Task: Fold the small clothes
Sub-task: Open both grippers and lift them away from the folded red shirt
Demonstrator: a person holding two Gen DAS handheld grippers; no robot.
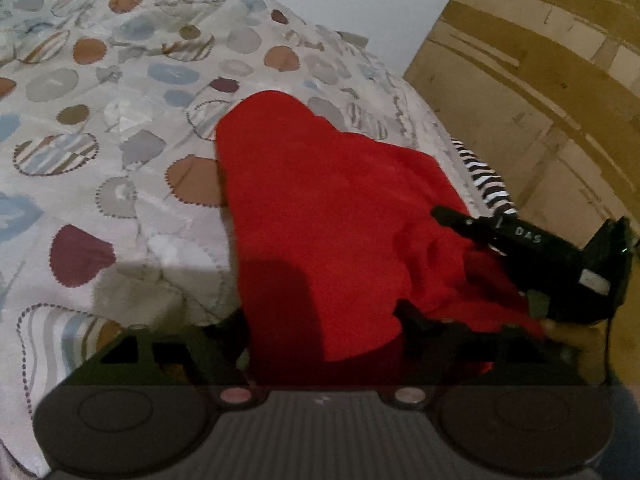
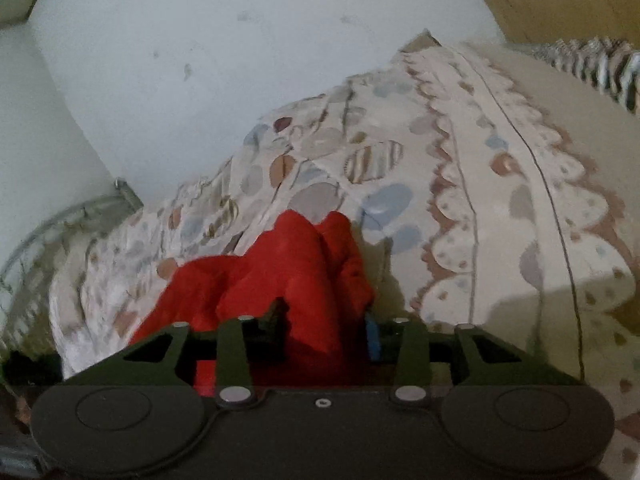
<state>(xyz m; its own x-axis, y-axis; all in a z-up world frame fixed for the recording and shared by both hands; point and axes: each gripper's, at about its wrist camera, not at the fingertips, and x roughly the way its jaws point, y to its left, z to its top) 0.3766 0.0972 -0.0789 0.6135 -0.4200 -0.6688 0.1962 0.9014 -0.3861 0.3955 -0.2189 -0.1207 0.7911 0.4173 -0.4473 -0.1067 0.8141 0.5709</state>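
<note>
A small red garment point(image 1: 320, 208) lies bunched on the patterned bedspread point(image 1: 100, 120), stretching from the bed's middle toward its right edge. My left gripper point(image 1: 324, 328) is shut on the garment's near end; the cloth covers its fingers. My right gripper point(image 1: 460, 220) shows in the left wrist view at the right, shut on the garment's right edge. In the right wrist view the red garment point(image 2: 280, 280) runs bunched between my right gripper's point(image 2: 326, 328) fingers and drapes away onto the bedspread point(image 2: 500, 200).
A pale wall point(image 2: 200, 60) stands behind the bed. The tiled floor point(image 1: 540, 80) lies to the right of the bed. A black-and-white striped cloth point(image 1: 486, 178) hangs at the bed's right edge.
</note>
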